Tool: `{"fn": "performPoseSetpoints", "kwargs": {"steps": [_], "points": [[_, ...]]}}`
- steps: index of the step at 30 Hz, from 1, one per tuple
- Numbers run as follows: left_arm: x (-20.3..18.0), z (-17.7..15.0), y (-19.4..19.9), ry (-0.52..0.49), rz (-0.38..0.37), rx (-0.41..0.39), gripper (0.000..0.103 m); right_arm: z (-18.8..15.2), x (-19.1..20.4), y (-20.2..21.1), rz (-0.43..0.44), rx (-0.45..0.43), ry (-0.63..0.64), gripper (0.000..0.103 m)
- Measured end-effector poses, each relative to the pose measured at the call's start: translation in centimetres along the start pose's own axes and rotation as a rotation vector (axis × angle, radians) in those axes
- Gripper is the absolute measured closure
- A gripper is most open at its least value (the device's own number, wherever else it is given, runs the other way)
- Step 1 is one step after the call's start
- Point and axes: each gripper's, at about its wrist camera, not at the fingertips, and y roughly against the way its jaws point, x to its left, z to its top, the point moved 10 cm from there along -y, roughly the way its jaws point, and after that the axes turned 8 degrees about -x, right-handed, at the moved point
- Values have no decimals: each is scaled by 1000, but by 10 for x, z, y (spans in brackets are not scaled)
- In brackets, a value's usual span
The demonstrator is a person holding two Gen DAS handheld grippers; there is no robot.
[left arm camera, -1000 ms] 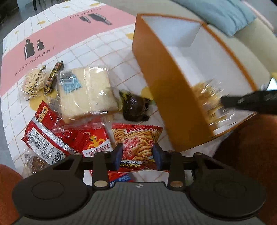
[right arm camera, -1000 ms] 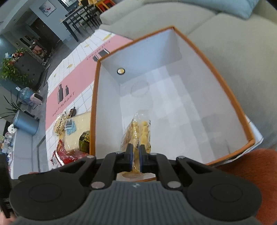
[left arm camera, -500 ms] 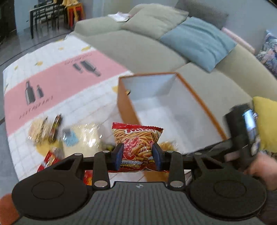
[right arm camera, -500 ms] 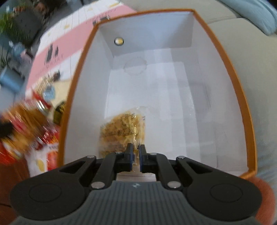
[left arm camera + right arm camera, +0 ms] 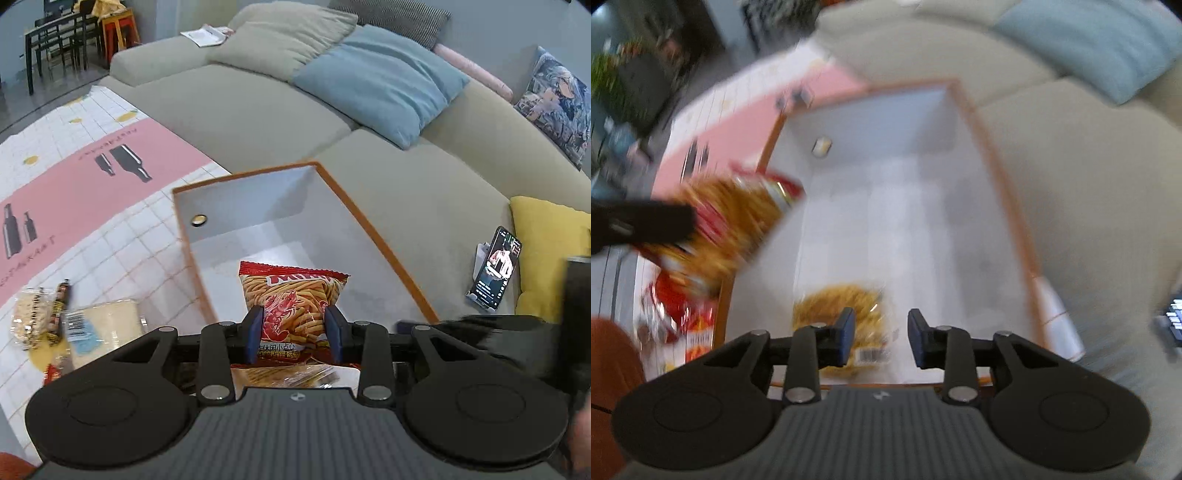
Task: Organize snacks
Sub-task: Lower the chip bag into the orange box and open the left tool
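Note:
My left gripper is shut on a red bag of shrimp sticks and holds it over the near end of the orange box with a white inside. The right wrist view, blurred, shows that same bag at the box's left rim. My right gripper hovers above the box with its jaws opening and nothing pressed between them. Below it a clear bag of yellow snacks lies on the box floor.
More snacks lie on the checked mat left of the box: a wrapped sandwich, a popcorn pack, a thin bar and red packets. Behind the box runs a grey sofa with cushions; a phone leans by a yellow cushion.
My left gripper lifted the shrimp stick bag off the mat and carried it over the box. My right gripper let go of the yellow snack bag, which now lies in the box, and rose.

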Motion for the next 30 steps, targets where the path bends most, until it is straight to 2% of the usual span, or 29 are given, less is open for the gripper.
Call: {"fn": "performPoseSetpoints", "kwargs": {"steps": [3,6,9,16,24,28,30], "points": [[-12,-6,-23,7,3,36,63,9,-18,22,-68,-77,-11,73],[-21,-16,-49,34,0,97,63,8,-25,31,-69,-97,-22,72],[-28,-27,-66,82,-12,154,63,5,-28,30,-58,-95,-39,72],[-25,-43,-91,157,42,221,63,1,-25,17,-43,-75,-52,72],[-29,-58,-107,202,9,292,62,-13,-25,2,-40,-10,-34,73],[-26,-59,-103,206,-6,300,58,-14,-23,0,-50,-6,-7,72],[-26,-58,-98,218,-29,301,52,-15,-21,0,-51,1,-2,72]]}}
